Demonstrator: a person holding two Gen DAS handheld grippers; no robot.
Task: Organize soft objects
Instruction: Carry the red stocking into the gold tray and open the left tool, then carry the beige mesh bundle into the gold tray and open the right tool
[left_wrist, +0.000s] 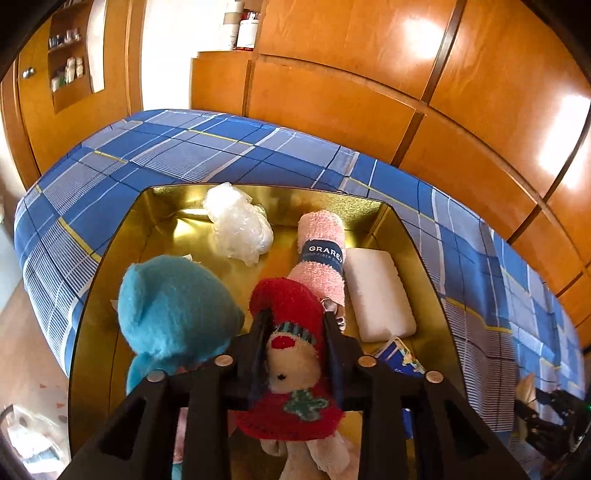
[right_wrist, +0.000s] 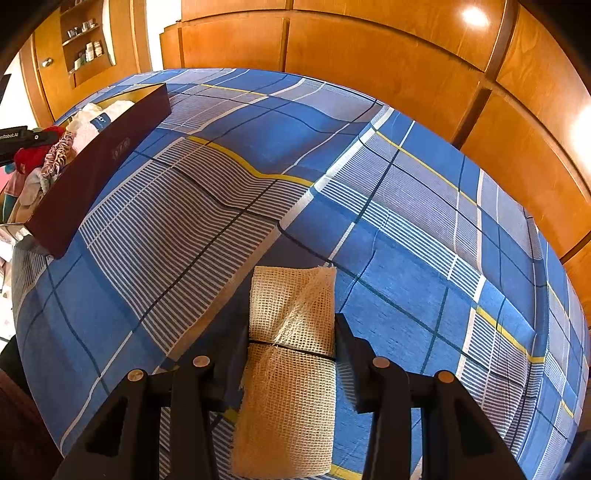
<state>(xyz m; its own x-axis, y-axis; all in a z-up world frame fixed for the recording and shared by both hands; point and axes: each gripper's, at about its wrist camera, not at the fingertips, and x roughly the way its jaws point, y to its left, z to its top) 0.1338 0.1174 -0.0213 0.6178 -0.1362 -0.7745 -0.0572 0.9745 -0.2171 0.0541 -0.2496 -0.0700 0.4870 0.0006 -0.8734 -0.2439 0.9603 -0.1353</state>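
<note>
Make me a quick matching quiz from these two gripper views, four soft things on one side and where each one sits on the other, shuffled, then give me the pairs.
Things
1. red plush toy
2. mesh roll
3. pink towel roll
4. white plastic bag

Places
A. between the right gripper fingers, over the bed
B. lying in the box, beside the white pad
C. far end of the box
D. between the left gripper fingers, over the box

Pairs: 1-D, 2-A, 3-B, 4-C

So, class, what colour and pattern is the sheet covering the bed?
The bed sheet is blue plaid with white and yellow lines, clearest in the right wrist view.
</note>
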